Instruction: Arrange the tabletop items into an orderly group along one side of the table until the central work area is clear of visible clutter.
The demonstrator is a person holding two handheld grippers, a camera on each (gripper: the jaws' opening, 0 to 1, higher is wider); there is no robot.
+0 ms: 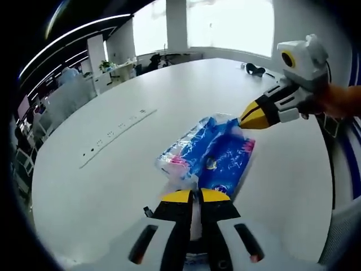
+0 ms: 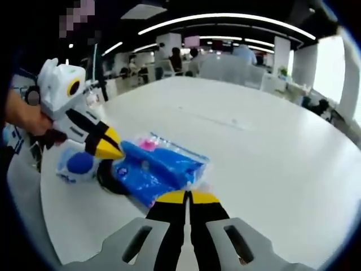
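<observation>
Left gripper view, near first: left gripper (image 1: 196,196) has jaws pressed together, yellow tips touching the near end of the blue tissue pack (image 1: 211,155), seemingly pinching the wrapper edge, though the contact point is hidden under the tips. The pack lies directly ahead of this gripper, long axis running away and slightly right. At the pack's far end the right gripper (image 1: 246,120) comes in from the right, tips closed to a point and touching or just above the wrapper; whether it has film caught I can't tell.

Right gripper view: right gripper (image 2: 189,197) jaws are clenched, tips at the near edge of the blue tissue pack (image 2: 153,169). Left gripper (image 2: 115,151) sits at the opposite end. Beside that end, a small white pack with a blue dot (image 2: 78,166) and a dark round object (image 2: 110,179) partly under the blue pack, near the table edge (image 2: 48,197).

Key relation: one gripper at each end of the long axis, pack between them, on the white table (image 1: 113,169) toward one side. Judgement: either arm is equally near; a slide along or across the axis toward the edge group is next.
</observation>
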